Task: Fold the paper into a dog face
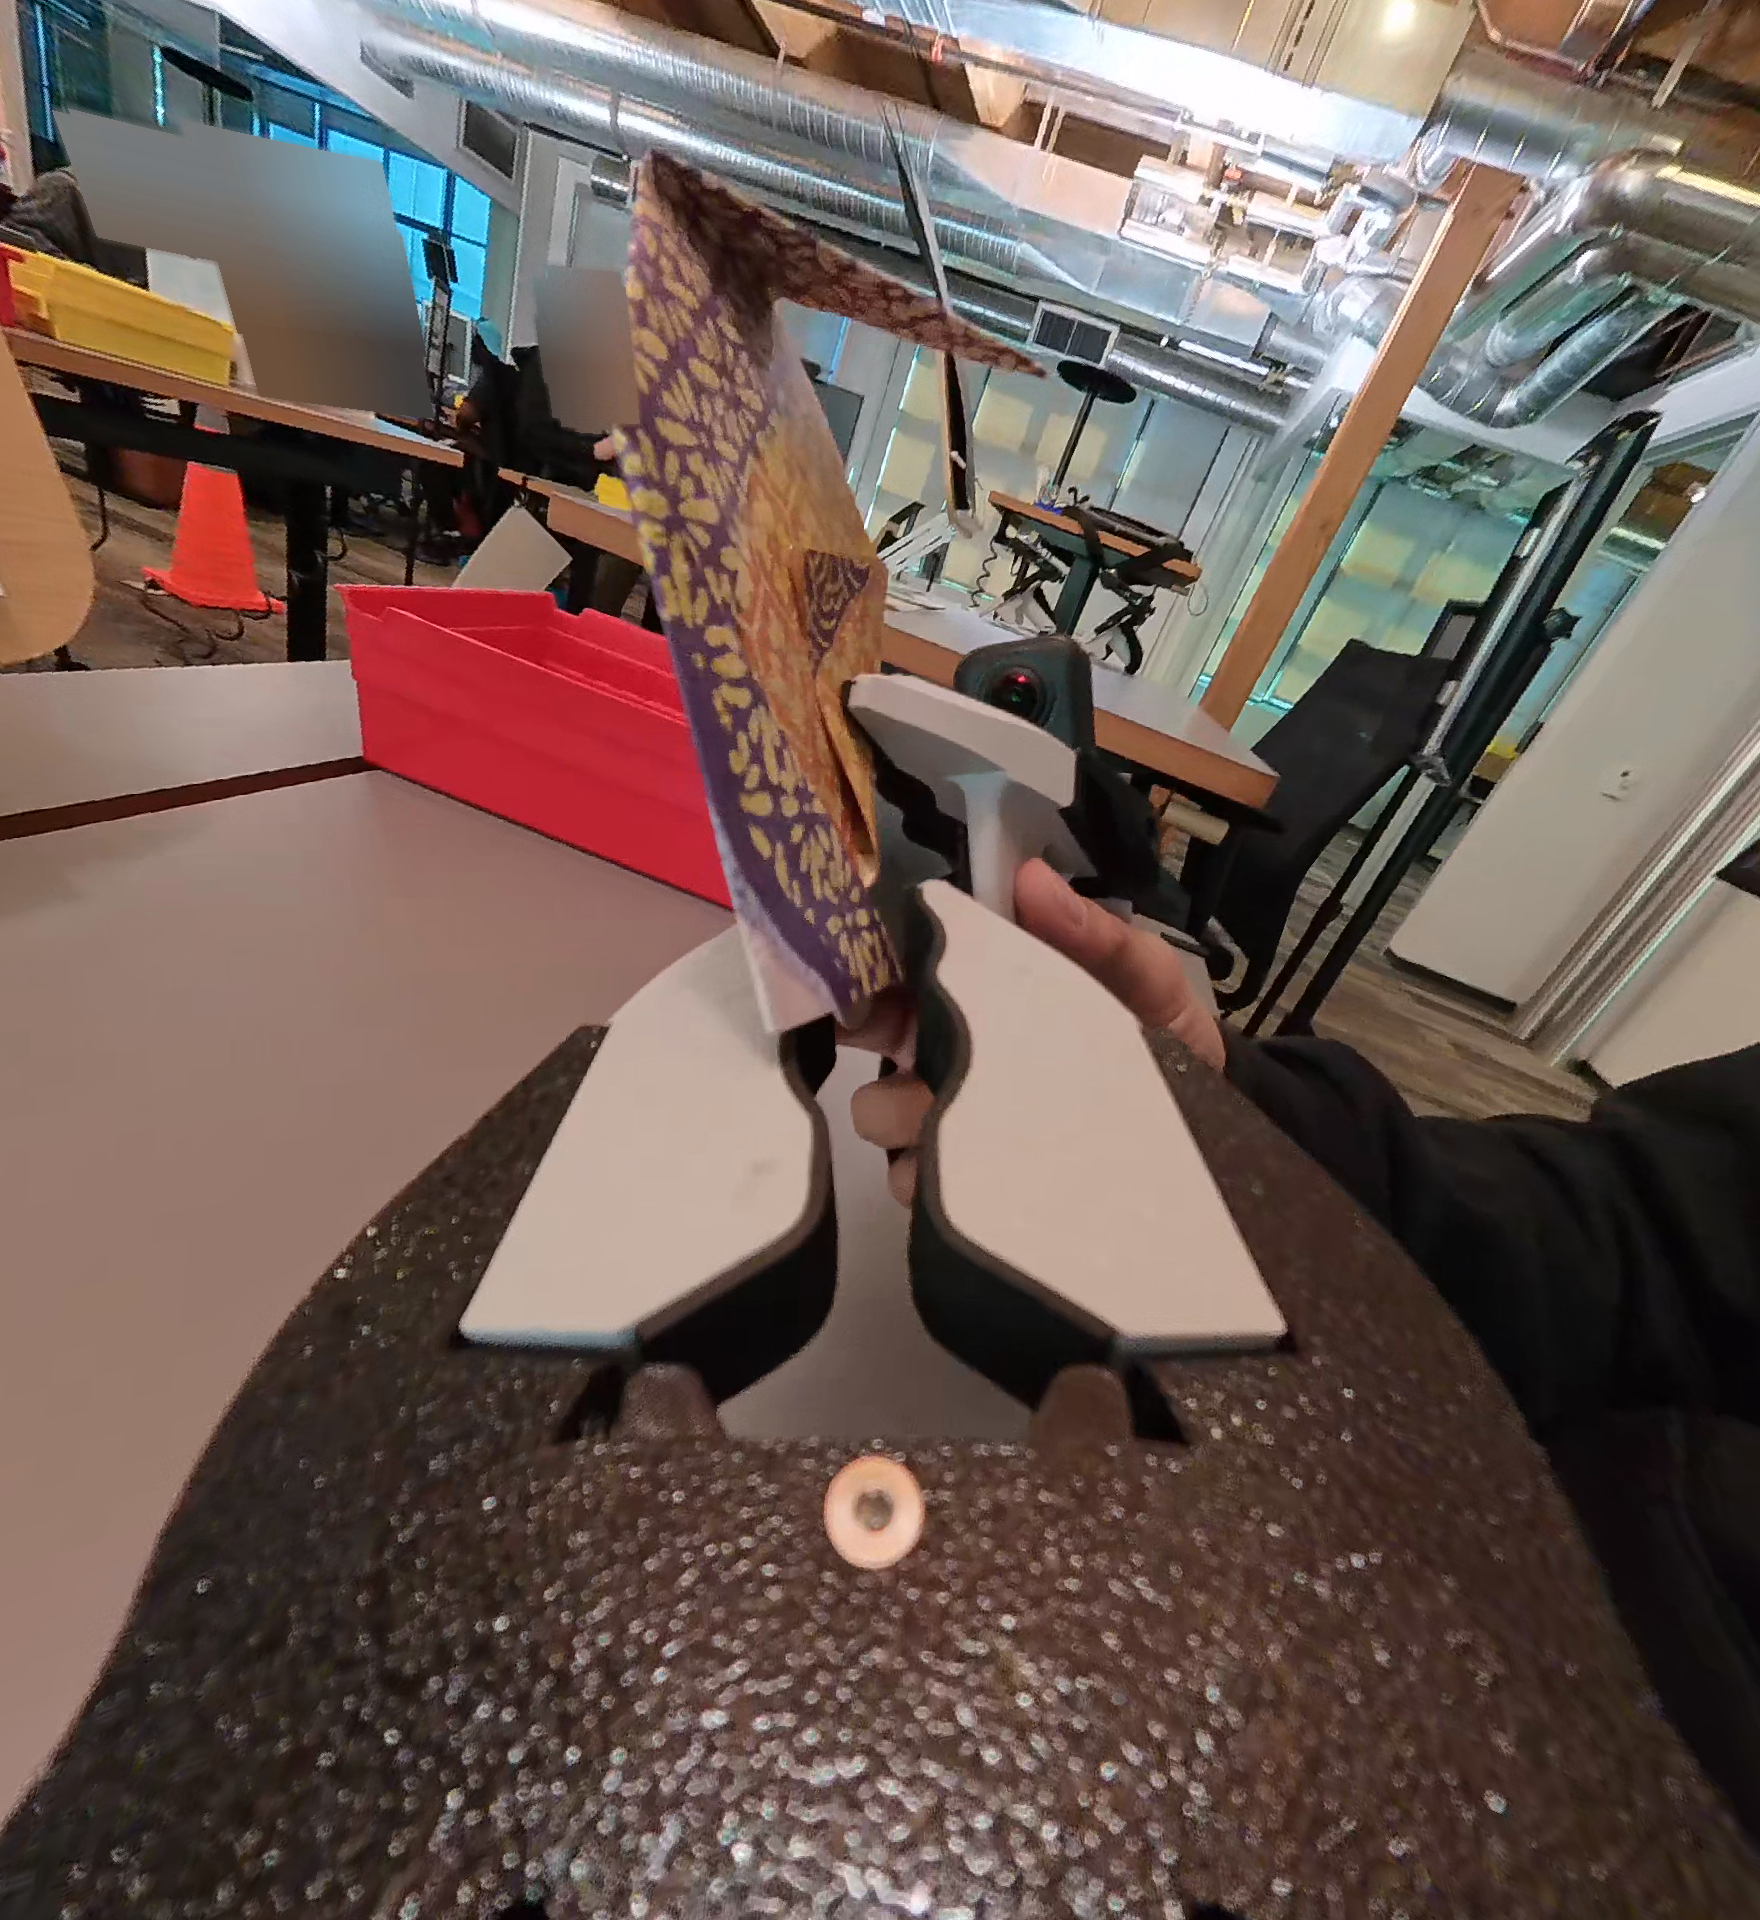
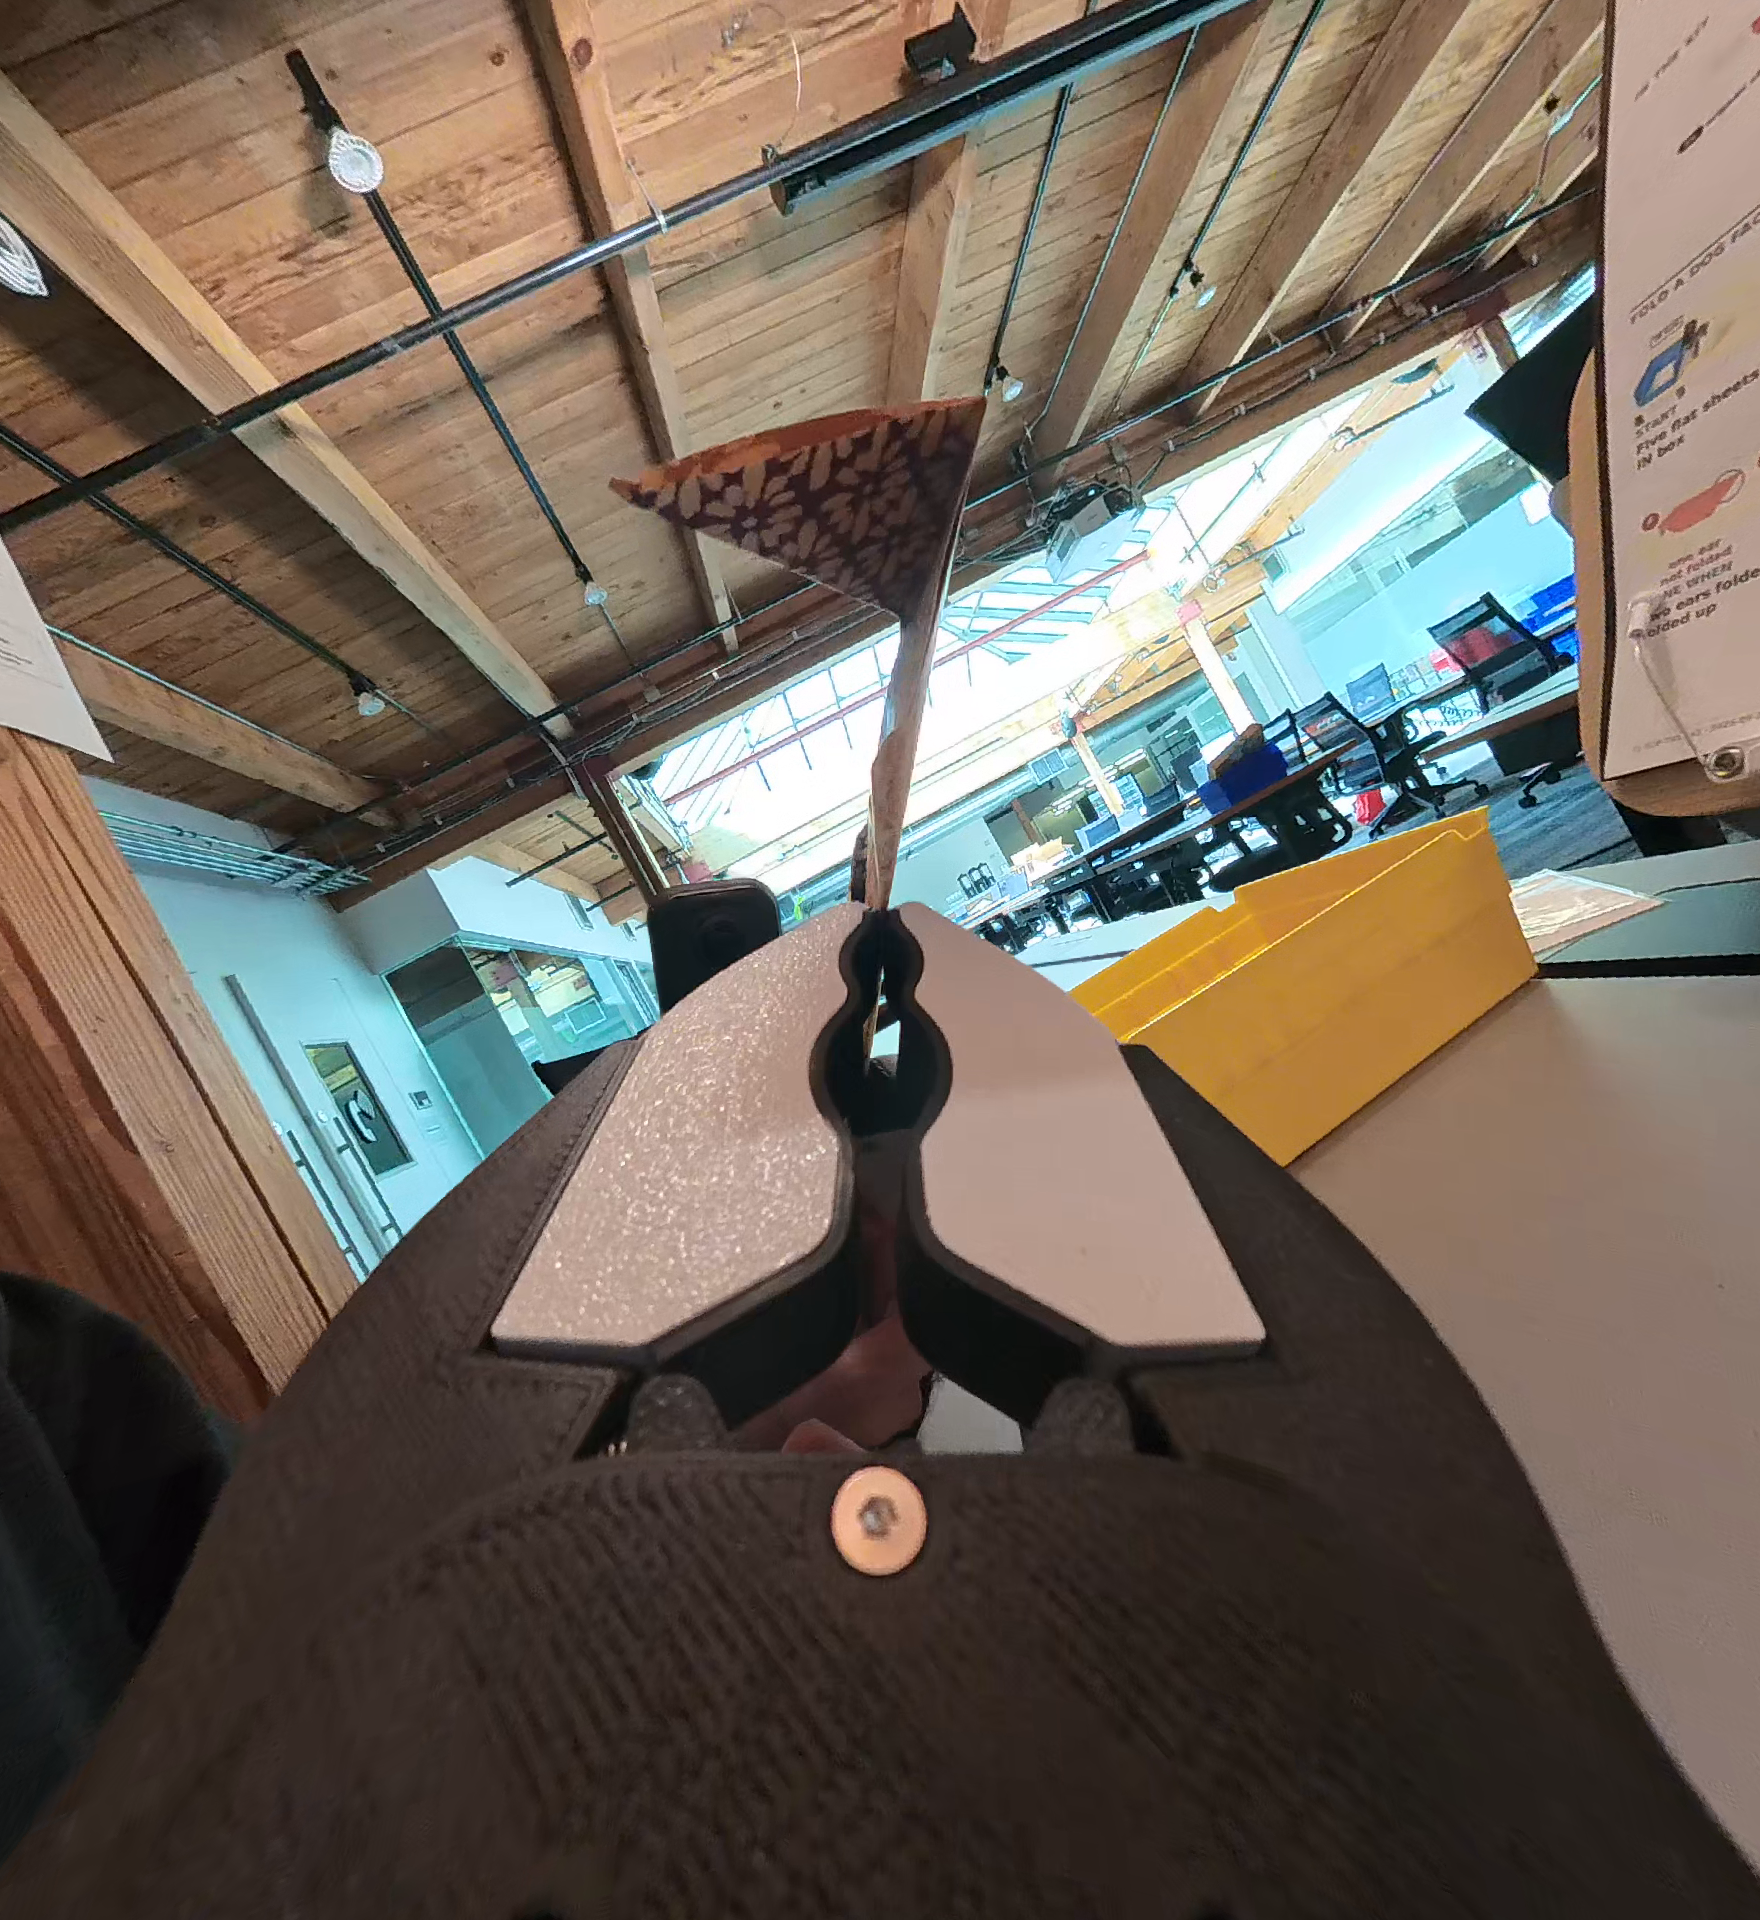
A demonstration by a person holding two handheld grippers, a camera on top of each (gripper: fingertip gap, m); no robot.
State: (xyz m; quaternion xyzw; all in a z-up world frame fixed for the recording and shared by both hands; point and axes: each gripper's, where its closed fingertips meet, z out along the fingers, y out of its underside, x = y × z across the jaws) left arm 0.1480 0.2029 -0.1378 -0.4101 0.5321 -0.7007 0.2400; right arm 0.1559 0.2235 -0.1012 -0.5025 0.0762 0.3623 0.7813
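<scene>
A red bin (image 1: 533, 717) and a yellow bin (image 2: 1354, 997) sit on grey tables; an orange cone (image 1: 211, 535) stands behind.

The bottom edge of the paper (image 1: 751, 582) goes down between the fingers of the left gripper (image 1: 860, 987), so that edge is hidden. Part of a hand (image 1: 1115, 966) is hidden behind those fingers too. Behind the paper, grey patches cover people. In the right wrist view, the paper (image 2: 855, 509) shows only its thin edge.
</scene>
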